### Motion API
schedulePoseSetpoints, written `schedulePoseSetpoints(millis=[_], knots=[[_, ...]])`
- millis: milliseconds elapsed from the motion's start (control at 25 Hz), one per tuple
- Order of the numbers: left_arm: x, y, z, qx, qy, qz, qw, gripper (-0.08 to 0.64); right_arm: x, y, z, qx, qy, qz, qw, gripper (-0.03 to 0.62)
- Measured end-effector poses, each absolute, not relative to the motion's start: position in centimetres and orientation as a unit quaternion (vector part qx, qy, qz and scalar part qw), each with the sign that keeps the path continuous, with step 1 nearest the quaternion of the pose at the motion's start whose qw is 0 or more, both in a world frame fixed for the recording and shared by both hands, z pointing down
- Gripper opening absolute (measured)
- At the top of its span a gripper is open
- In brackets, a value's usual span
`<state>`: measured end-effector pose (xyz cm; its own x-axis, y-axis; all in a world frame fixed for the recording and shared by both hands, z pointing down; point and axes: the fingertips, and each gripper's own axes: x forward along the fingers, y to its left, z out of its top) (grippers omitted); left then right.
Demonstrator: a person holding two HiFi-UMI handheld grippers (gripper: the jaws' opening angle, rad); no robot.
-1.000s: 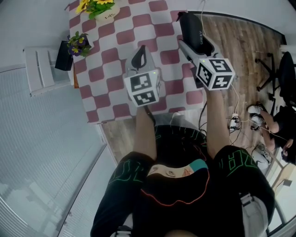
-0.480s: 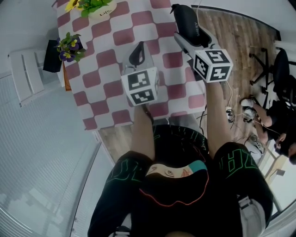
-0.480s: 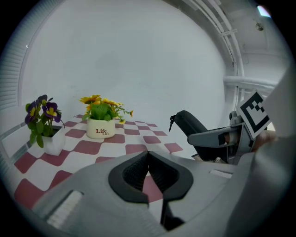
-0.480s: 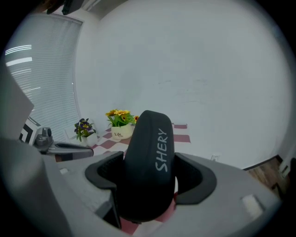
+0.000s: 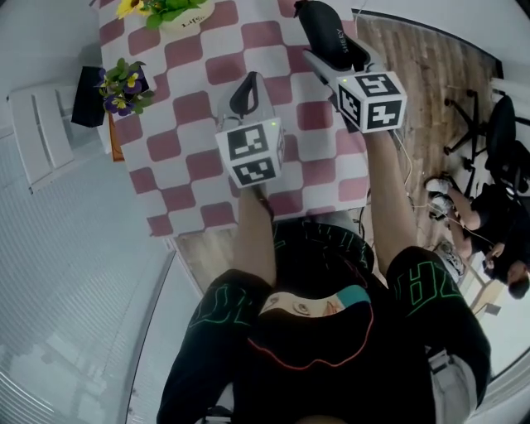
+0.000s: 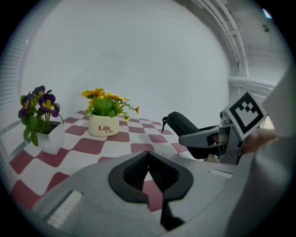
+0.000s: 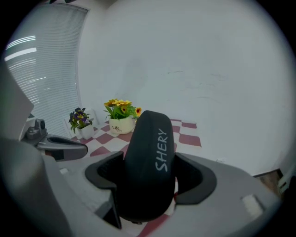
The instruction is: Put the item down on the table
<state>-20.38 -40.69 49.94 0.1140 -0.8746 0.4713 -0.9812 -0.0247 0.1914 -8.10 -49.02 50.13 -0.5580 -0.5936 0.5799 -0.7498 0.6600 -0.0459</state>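
A black oblong case [image 7: 149,162] printed "SHERY" is clamped between the jaws of my right gripper [image 7: 150,173]. In the head view the black case [image 5: 325,33] hangs over the right part of the red-and-white checked table [image 5: 182,124], with the right gripper [image 5: 335,62] behind it. My left gripper [image 5: 247,93] is over the table's middle, shut with nothing between its jaws. From the left gripper view [image 6: 148,169] the case [image 6: 187,132] shows to the right, held above the cloth.
A white pot of yellow flowers [image 5: 178,12] stands at the table's far edge, a small pot of purple pansies [image 5: 122,79] at its left edge. Wooden floor [image 5: 422,91] lies right of the table, with an office chair [image 5: 497,124] and a seated person [image 5: 489,240] beyond.
Both grippers have moved up the picture, farther over the table; the right one carried the case further in from the right edge. The left gripper stays shut.
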Motion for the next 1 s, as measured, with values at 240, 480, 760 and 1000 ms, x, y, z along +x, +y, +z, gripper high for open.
schedulePoseSetpoints(millis=[240,480,760,1000], knots=[[-21.4,-41.6,50.8,0.697,-0.663,0.115,0.247,0.009,-10.1,-51.2,51.8,0.367,-0.874,0.149,0.281,0.348],[-22.0,-42.0,51.5,0.689,-0.669,0.117,0.254,0.011,-11.2,-52.8,54.0,0.354,-0.870,0.152,0.307,0.347],[-21.9,-42.3,51.7,0.687,-0.670,0.116,0.257,0.009,-11.1,-52.1,55.8,0.349,-0.861,0.161,0.334,0.348],[-21.8,-41.8,51.4,0.686,-0.672,0.112,0.258,0.009,-10.4,-51.1,56.0,0.348,-0.852,0.166,0.354,0.348]])
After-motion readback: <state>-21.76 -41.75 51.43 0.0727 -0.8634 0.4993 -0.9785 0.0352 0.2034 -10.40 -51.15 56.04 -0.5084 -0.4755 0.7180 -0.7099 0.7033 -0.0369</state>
